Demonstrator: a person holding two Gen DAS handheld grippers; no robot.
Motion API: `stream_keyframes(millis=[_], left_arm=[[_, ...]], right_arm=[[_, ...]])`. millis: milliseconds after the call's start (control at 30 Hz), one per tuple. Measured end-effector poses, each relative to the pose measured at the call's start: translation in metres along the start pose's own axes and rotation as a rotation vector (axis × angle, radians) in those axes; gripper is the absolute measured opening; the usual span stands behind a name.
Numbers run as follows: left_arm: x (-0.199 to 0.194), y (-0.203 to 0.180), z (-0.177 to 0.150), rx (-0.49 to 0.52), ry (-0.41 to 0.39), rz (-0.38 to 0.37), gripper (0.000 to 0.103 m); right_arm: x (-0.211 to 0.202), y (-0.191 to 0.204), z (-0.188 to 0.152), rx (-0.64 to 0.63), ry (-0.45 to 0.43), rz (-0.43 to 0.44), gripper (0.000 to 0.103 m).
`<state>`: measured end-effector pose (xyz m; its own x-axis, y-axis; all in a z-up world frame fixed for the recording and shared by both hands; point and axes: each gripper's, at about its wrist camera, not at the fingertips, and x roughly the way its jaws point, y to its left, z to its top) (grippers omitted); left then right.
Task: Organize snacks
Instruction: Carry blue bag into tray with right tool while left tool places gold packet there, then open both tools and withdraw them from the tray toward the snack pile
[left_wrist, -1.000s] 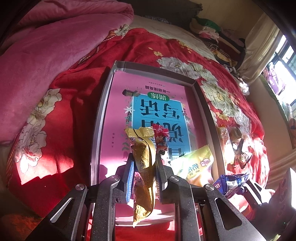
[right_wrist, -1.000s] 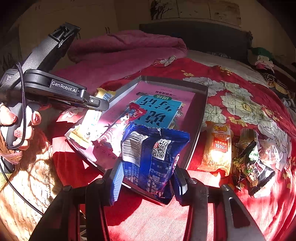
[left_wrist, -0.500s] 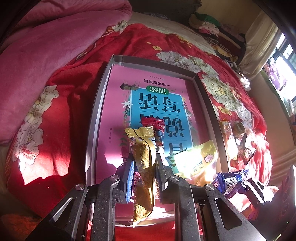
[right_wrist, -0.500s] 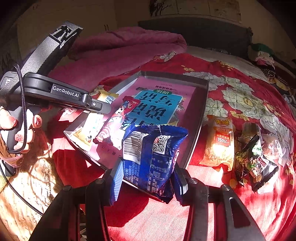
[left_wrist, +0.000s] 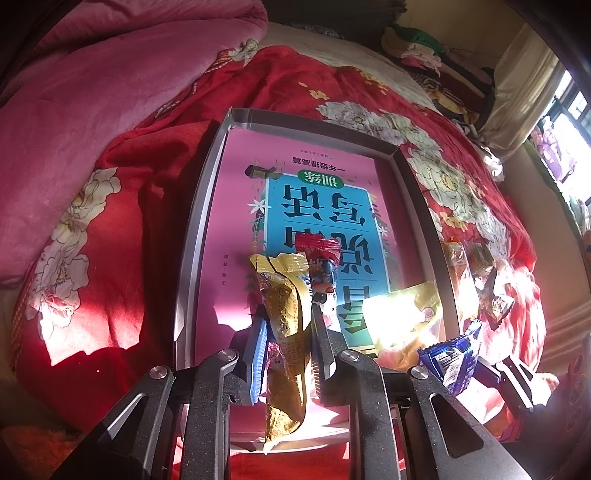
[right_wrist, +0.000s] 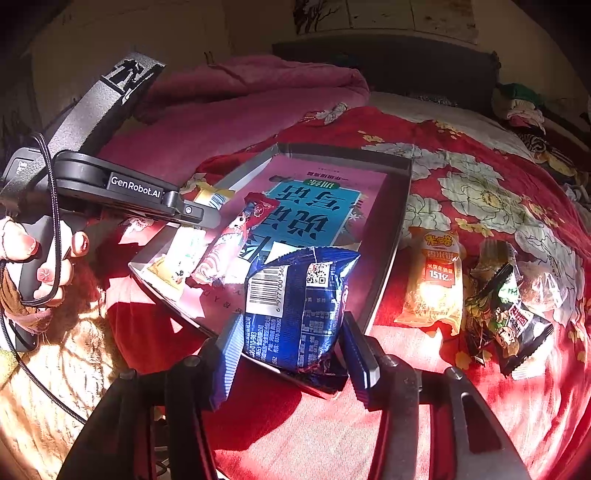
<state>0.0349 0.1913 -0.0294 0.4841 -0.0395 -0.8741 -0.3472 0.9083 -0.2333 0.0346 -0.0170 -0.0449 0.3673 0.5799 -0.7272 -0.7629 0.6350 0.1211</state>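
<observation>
The left gripper (left_wrist: 286, 332) pinches a gold snack packet (left_wrist: 286, 332) — its long axis runs along the fingers, top end pointing toward the far rim of the grey tray (left_wrist: 195, 236), above the tray's near end. The right gripper (right_wrist: 291, 332) has its jaws opening around a blue snack packet (right_wrist: 295, 306), which stands tilted on the tray's near right corner — barcode side up, crimped end pointing away. A red-topped packet (right_wrist: 236, 236) lies lengthwise on the pink book (left_wrist: 240, 206).

Bedspread (left_wrist: 122, 229): red, white flowers
Blanket (left_wrist: 92, 74): pink, bunched at the bed's head
Clothes (left_wrist: 424, 51): piled far right
</observation>
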Motion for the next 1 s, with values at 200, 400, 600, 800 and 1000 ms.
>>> stream_keyframes(millis=[200,400,600,800,1000], left_arm=[[0.000,0.003,0.001,-0.011,0.002,0.003,0.023],[-0.004,0.005,0.002,-0.016,-0.015,0.010,0.029],[-0.011,0.003,0.005,-0.016,-0.049,-0.018,0.037],[-0.025,-0.003,0.008,-0.006,-0.117,-0.061,0.053],[-0.035,-0.007,0.009,0.007,-0.164,-0.078,0.057]], right_arm=[[-0.004,0.001,0.001,-0.002,-0.016,0.008,0.053],[-0.007,0.007,0.000,-0.025,-0.023,0.027,0.055],[-0.011,0.010,0.000,-0.032,-0.039,0.031,0.057],[-0.016,0.009,0.001,-0.031,-0.060,0.023,0.057],[-0.023,0.005,0.003,-0.021,-0.088,0.005,0.061]])
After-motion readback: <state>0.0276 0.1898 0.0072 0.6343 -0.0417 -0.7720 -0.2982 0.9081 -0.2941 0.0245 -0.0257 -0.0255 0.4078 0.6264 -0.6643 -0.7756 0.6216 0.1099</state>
